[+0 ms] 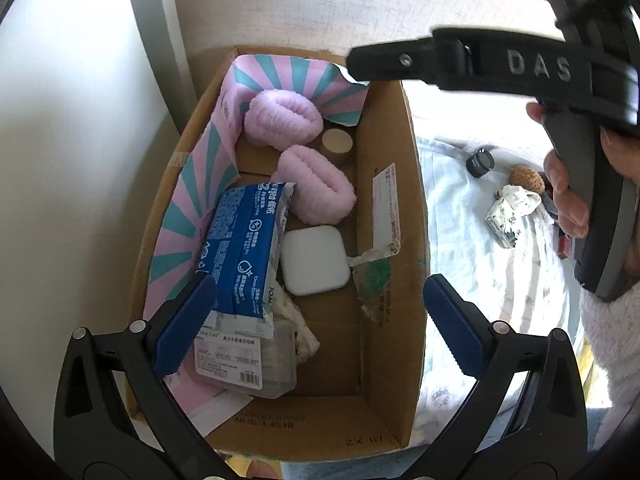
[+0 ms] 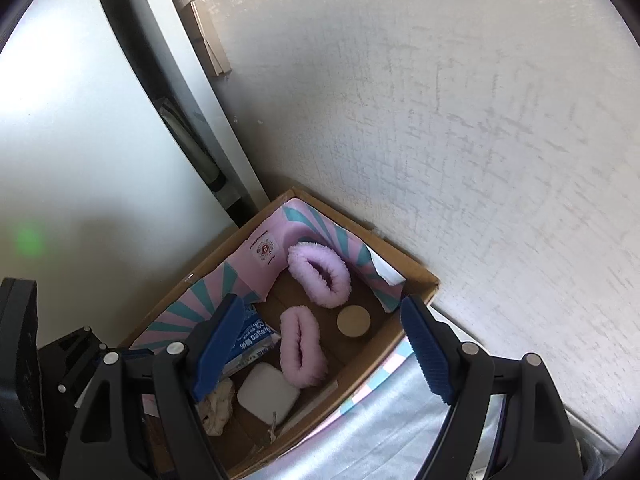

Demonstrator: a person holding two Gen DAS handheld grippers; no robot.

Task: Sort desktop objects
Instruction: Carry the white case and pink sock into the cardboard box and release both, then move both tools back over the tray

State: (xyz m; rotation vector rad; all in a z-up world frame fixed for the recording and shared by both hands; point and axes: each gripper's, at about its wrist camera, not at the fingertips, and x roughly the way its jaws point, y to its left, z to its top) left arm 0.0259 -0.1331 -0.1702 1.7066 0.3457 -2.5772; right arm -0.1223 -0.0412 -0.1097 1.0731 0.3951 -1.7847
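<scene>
A cardboard box [image 1: 388, 208] holds two pink fluffy scrunchies [image 1: 282, 118], a round wooden lid [image 1: 337, 142], a blue tissue pack [image 1: 240, 248], a white square case [image 1: 314, 260] and a clear plastic box [image 1: 248, 364]. My left gripper [image 1: 320, 320] is open and empty above the box's near end. My right gripper [image 2: 324, 348] is open and empty, hovering over the box [image 2: 416, 272]; the scrunchies [image 2: 318, 274], lid [image 2: 353, 321] and white case [image 2: 268, 392] show below it. The right gripper's body [image 1: 520, 68] crosses the top right of the left wrist view.
The box stands in a corner against a textured wall [image 2: 440, 120] and a window frame [image 2: 188, 120]. On the light cloth [image 1: 480, 280] to the right lie a small black cylinder [image 1: 480, 162], a brown ball [image 1: 526, 178] and a crumpled patterned packet [image 1: 510, 212].
</scene>
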